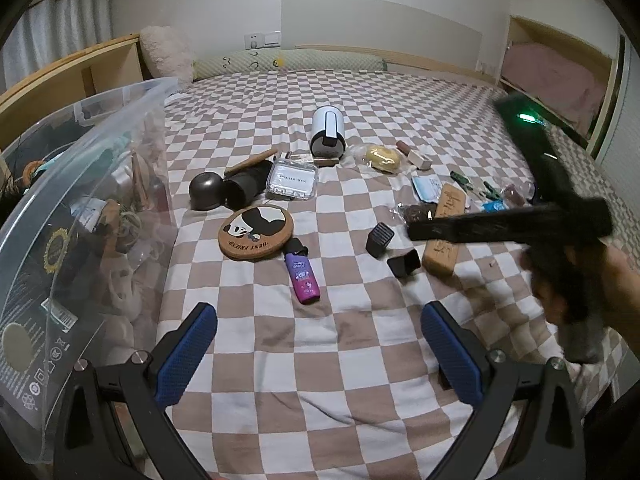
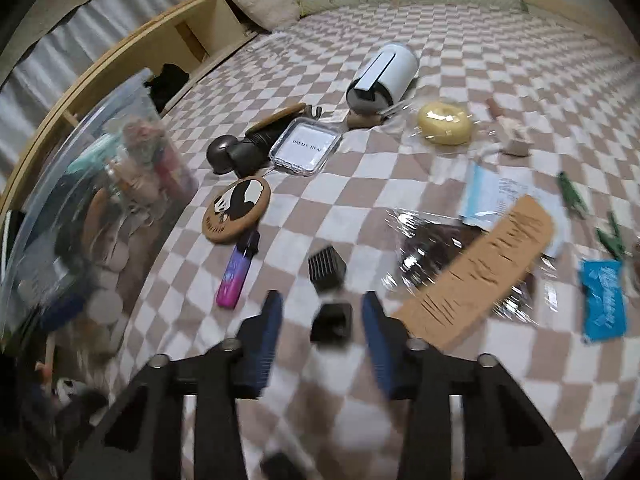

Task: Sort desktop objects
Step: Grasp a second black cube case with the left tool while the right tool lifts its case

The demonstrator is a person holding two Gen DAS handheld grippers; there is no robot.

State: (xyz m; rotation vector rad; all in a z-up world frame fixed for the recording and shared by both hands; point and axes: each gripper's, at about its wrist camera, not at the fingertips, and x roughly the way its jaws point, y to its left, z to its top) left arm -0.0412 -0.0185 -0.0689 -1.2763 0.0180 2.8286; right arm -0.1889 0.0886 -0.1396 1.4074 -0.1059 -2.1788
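Observation:
Small objects lie scattered on a checked bed sheet [image 1: 340, 332]. Two small black comb attachments [image 1: 380, 239] [image 1: 405, 263] lie near the middle. In the right wrist view my right gripper [image 2: 323, 312] is open, its blue fingers either side of the nearer black attachment [image 2: 332, 321]; the other one [image 2: 327, 268] lies just beyond. My left gripper [image 1: 320, 320] is open and empty, low over the sheet, short of a purple bottle [image 1: 302, 276]. The right gripper's body [image 1: 512, 224] shows at the right of the left wrist view.
A clear plastic bin [image 1: 80, 216] with many items stands at the left. On the sheet lie a panda coaster [image 1: 256, 231], a dark bowl [image 1: 205, 191], a clear box [image 1: 292, 179], a white cylinder [image 1: 328, 136], a yellow sponge [image 1: 383, 158], a cork comb [image 2: 484, 276] and a blue packet [image 2: 604, 304].

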